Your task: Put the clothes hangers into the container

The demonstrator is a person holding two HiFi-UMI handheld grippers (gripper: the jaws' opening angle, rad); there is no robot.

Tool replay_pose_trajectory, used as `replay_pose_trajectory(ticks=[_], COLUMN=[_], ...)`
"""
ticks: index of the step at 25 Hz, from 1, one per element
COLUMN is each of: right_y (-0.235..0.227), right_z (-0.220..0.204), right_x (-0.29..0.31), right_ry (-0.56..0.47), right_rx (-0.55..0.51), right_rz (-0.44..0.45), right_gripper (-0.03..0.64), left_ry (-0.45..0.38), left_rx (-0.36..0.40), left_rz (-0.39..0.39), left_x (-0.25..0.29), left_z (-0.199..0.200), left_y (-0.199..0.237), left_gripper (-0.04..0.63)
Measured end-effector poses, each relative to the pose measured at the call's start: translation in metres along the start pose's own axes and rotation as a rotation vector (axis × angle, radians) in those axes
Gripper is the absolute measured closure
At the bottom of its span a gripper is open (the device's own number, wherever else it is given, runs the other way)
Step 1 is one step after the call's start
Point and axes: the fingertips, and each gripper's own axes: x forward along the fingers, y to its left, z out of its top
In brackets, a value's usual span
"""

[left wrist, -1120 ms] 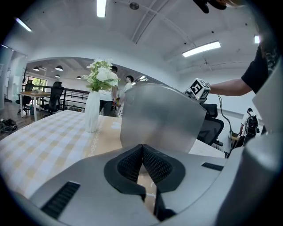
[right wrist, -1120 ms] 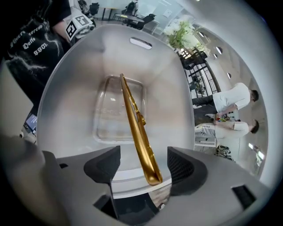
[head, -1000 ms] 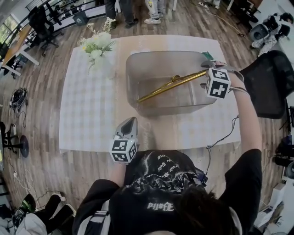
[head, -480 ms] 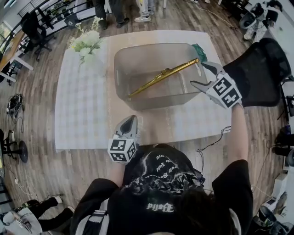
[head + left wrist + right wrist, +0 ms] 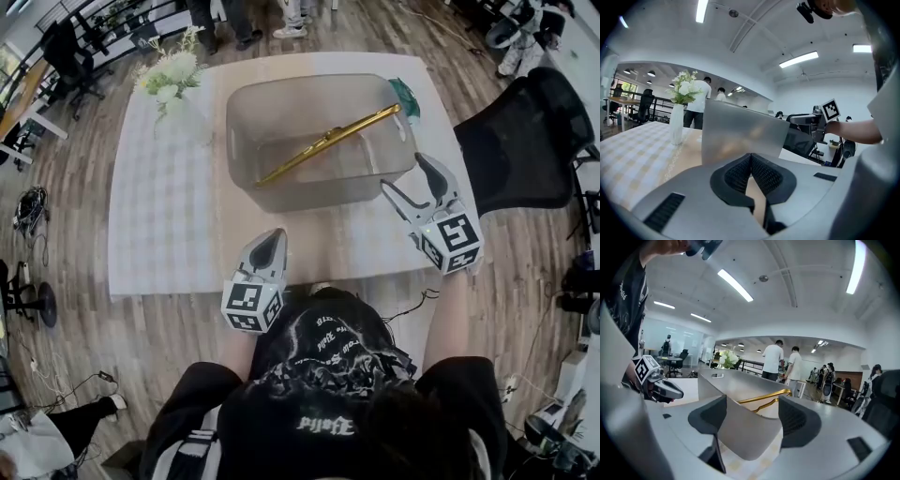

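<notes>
A gold clothes hanger (image 5: 328,143) lies slanted inside the translucent grey container (image 5: 246,192), one end resting on its far right rim; in the right gripper view the hanger (image 5: 764,398) shows over the container's near corner (image 5: 740,432). My right gripper (image 5: 412,187) is open and empty, just outside the container's near right corner. My left gripper (image 5: 266,253) is shut with nothing in it, above the table's front edge in front of the container (image 5: 740,133).
A vase of white flowers (image 5: 171,80) stands at the table's far left. A green object (image 5: 407,98) lies beyond the container's right end. A black office chair (image 5: 520,141) stands close on the right. The tablecloth (image 5: 159,216) covers the table's left.
My right gripper has let go of the hanger's end, opened and drawn back toward me to the container's near right corner. The hanger stays in the container. My left gripper has not moved.
</notes>
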Motion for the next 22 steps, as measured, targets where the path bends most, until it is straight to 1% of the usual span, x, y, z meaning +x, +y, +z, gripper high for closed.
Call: replay_pose_trajectory(ticks=[3,5,8,12,15,19,22], right_y=[0.018,0.031,0.05,0.069,0.074,0.078,0.082], right_z=[-0.012,-0.025,-0.052,-0.086,-0.096,-0.093,-0.09], right_x=[-0.008,-0.011,-0.015,-0.02,-0.02,-0.017,-0.019], right_ry=[-0.049,-0.061,-0.031,0.013,0.031,0.031,0.01], right_rx=[0.064,0.121,0.194,0.266,0.279,0.259,0.269], right_rz=[-0.011,-0.009,-0.009,-0.017,-0.019,0.003,0.011], right_gripper=[0.265,0.265,0.265,0.265,0.265,0.276,0.355], left_ry=[-0.013,-0.02,-0.034,-0.048,-0.05,-0.044,-0.042], left_rx=[-0.002,-0.008,-0.01,-0.011,-0.007,-0.006,-0.003], left_rz=[0.006,0.002,-0.028,-0.034,-0.031,-0.024,-0.033], left_x=[-0.002,-0.003,-0.003,-0.004,-0.004,-0.002,0.0], left_z=[-0.002,-0.003,-0.004,-0.004,-0.004,-0.002,-0.002], left_y=[-0.003,-0.007,-0.016,-0.021,-0.021,-0.019,-0.023], left_gripper=[0.575,0.575,0.575,0.574,0.574,0.574,0.574])
